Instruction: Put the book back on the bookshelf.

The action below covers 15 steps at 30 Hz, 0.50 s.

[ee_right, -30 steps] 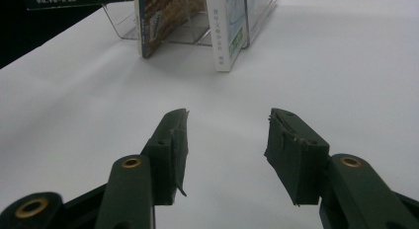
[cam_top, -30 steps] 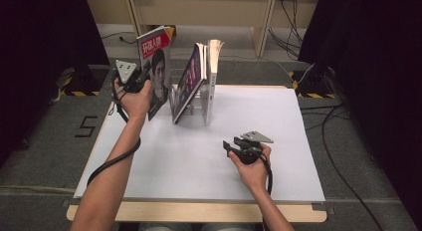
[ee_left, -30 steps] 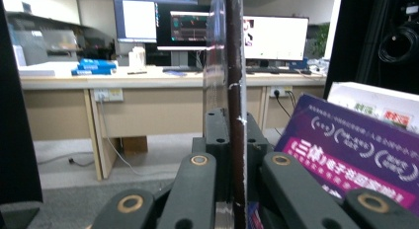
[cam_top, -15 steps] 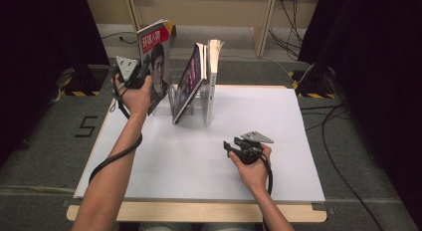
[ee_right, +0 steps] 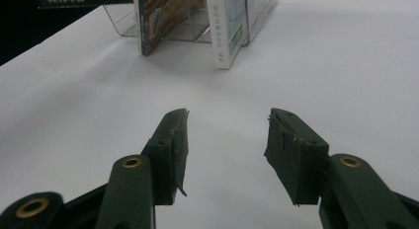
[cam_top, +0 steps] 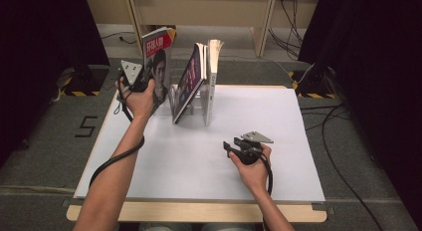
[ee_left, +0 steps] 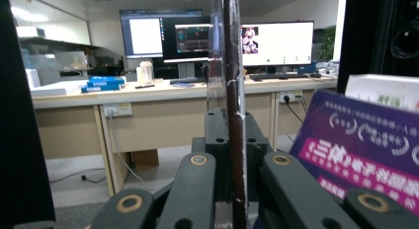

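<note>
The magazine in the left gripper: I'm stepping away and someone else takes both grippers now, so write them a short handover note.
Left gripper: shut on the magazine, held upright in the air just left of the clear rack.
Right gripper: open, nothing in it, resting low over the white table near its right front.
Rack: at the back of the table, a tilted purple book leaning in it and a white book standing at its right end.
Done: magazine gripped and lifted.
Left, likely: whether it is going in or coming out I cannot tell; set it in the rack or down on the table.
</note>
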{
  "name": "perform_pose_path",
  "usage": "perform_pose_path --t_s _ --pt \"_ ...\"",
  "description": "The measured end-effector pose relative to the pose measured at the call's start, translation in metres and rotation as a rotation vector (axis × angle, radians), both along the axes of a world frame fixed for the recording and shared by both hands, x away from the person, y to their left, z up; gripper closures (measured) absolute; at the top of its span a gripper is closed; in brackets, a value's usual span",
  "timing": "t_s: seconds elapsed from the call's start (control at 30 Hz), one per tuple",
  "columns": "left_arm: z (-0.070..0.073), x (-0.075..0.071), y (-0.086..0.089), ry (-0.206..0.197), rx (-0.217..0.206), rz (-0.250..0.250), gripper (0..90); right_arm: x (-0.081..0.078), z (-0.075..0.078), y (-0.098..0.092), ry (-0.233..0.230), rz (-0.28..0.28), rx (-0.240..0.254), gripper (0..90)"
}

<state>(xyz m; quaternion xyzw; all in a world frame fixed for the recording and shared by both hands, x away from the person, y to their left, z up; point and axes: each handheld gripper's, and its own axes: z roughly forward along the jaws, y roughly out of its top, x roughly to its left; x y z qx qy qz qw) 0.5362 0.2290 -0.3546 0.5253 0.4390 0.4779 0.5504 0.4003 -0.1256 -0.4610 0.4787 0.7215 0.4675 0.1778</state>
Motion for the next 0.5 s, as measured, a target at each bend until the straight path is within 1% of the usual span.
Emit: perform_pose_path --t_s 0.07,0.13,0.17,0.2,0.23,0.27,0.33,0.4,0.47,0.5 --pt "-0.008 -0.001 -0.001 0.011 -0.002 -0.005 86.2 0.000 0.000 0.000 -0.002 0.004 -0.002 50.5" --pt "-0.017 -0.004 -0.001 0.004 -0.001 -0.007 86.1 0.000 0.000 0.000 -0.004 0.003 -0.005 50.5" --pt "-0.020 -0.006 -0.001 0.009 -0.010 -0.012 86.0 -0.001 0.000 0.000 -0.002 0.001 0.000 50.5" --pt "-0.023 -0.007 -0.002 0.009 -0.011 -0.019 86.0 -0.001 0.000 0.000 0.000 0.000 0.000 50.5" --pt "-0.025 -0.009 -0.003 0.006 0.001 -0.028 85.9 0.000 0.000 0.000 -0.003 0.001 -0.003 50.6" --pt "-0.027 -0.011 -0.004 0.006 0.001 -0.041 85.9 0.000 0.000 0.000 -0.003 0.002 -0.002 50.6" --pt "-0.029 -0.013 -0.005 0.010 -0.002 -0.065 85.8 0.000 0.000 0.000 -0.005 0.003 -0.004 50.6" --pt "-0.028 -0.014 -0.005 0.022 -0.002 -0.085 85.7 -0.001 0.000 0.001 -0.004 0.004 -0.004 50.5" --pt "-0.027 -0.016 -0.004 0.033 -0.002 -0.116 85.3 -0.001 0.001 0.001 -0.005 0.003 -0.002 50.5" --pt "-0.027 -0.017 -0.004 0.042 -0.012 -0.126 85.1 -0.001 0.001 0.001 -0.004 0.002 0.001 50.6"
